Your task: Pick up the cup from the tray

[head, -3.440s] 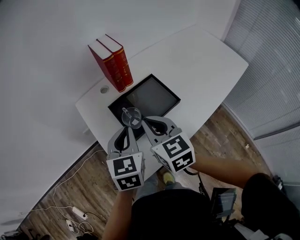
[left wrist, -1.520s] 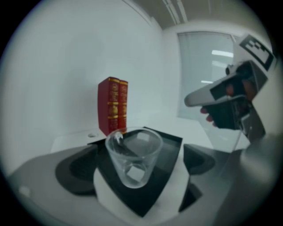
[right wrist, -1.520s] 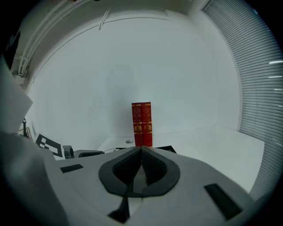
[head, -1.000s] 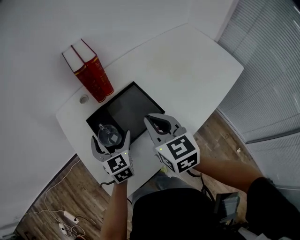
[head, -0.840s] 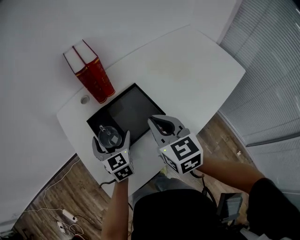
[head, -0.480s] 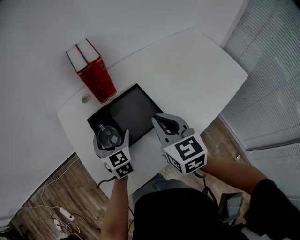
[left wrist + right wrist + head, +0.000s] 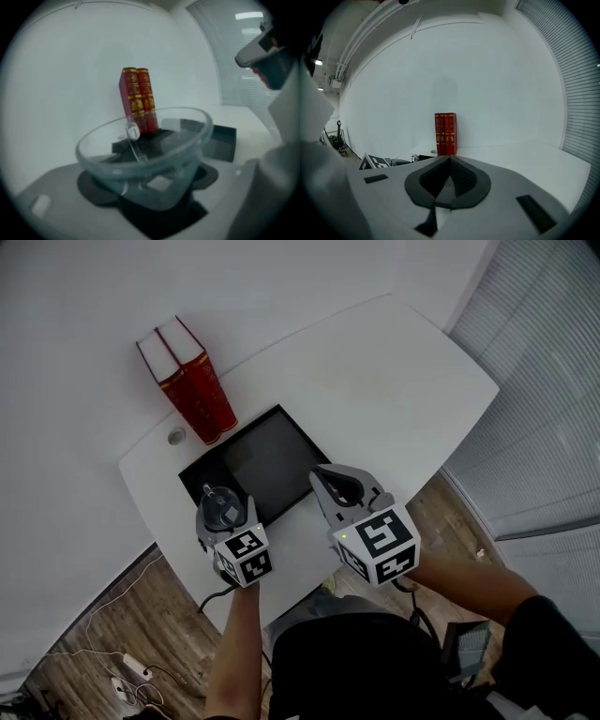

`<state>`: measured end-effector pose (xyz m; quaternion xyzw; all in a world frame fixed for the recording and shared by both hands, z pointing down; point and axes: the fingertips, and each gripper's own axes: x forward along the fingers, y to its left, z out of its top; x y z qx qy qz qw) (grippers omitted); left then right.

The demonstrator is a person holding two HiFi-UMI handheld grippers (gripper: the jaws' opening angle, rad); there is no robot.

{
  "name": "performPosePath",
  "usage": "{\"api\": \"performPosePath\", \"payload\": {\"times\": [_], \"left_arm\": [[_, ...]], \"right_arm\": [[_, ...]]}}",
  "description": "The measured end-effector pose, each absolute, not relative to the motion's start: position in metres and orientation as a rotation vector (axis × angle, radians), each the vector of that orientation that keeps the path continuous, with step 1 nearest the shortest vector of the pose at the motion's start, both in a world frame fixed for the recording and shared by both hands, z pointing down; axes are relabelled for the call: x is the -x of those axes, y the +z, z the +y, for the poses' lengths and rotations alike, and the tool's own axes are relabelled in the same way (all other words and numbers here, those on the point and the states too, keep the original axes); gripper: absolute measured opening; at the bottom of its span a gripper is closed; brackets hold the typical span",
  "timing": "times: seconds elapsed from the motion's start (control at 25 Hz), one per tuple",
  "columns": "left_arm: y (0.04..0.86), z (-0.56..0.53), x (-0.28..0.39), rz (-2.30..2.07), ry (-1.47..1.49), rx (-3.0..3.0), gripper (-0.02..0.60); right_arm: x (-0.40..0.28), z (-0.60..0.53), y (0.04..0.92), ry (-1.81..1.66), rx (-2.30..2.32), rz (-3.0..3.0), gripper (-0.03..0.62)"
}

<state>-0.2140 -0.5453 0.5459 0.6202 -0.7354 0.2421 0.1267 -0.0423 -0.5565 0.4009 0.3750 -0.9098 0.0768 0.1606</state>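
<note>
Left gripper (image 7: pixel 225 511) jaws, just closing, clamp glass cup (image 7: pixel 217 505) at tray's (image 7: pixel 274 448) 7 o'clock corner. Red books (image 7: pixel 195 381) upright at tray's 11 o'clock on bench (image 7: pixel 394 381). Right gripper (image 7: pixel 328 479) jaws together at tray's 3 o'clock corner, apart from cup.

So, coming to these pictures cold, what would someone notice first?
The clear glass cup fills the left gripper view. It sits at the near-left corner of the black tray, between the left gripper's jaws, which have just been closing on it. Next come the two red books standing upright behind the tray, and the right gripper, jaws together, by the tray's near-right edge.
</note>
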Motion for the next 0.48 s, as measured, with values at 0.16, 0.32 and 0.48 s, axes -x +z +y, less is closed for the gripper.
{"api": "performPosePath", "payload": {"times": [0.16,0.32,0.48], "left_arm": [[0.545,-0.544,0.218,-2.131,0.665,-1.810,0.389],[0.539,-0.539,0.222,-2.135,0.601,-1.809,0.380],[0.529,-0.536,0.224,-2.143,0.577,-1.829,0.380]], "right_arm": [[0.043,-0.557,0.399,0.214,-1.077,-2.597,0.012],[0.048,-0.558,0.395,0.200,-1.071,-2.614,0.012],[0.050,-0.557,0.391,0.199,-1.064,-2.630,0.012]]}}
